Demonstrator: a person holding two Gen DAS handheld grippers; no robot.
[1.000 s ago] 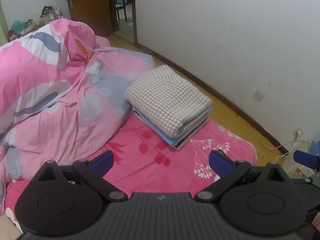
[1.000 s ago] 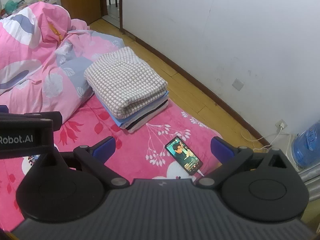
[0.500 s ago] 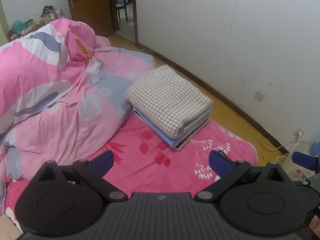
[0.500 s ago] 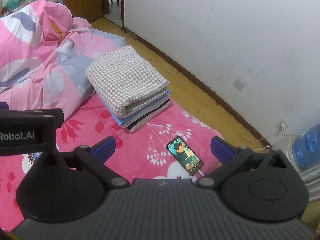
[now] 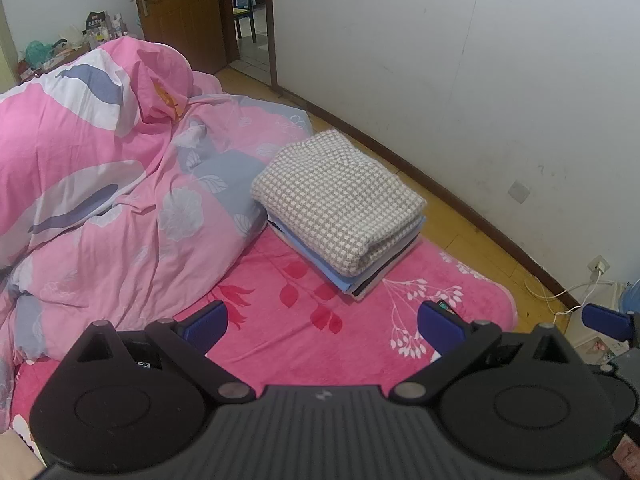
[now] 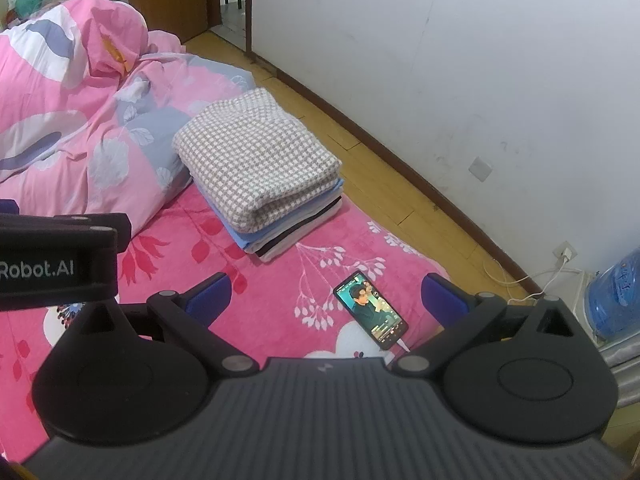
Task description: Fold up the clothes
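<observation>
Looks pretty much done: the folded stack (image 5: pixel 340 216) sits ahead of both sets of fingers on the pink blanket (image 5: pixel 304 344). Left gripper (image 5: pixel 322 320) and right gripper (image 6: pixel 326 296) are spread wide, holding nothing. No loose clothes visible.

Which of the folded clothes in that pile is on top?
The grey-and-white checked garment tops the pile. It is thick and knitted-looking, unlike the thin light-blue garment and the dark and pale layers under it.

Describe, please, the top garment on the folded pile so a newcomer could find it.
On the pink floral blanket, beside the rumpled pink duvet, sits a stack of folded clothes. The top piece is a thick grey-and-white checked knit, unlike the thin blue and striped layers beneath.
</observation>
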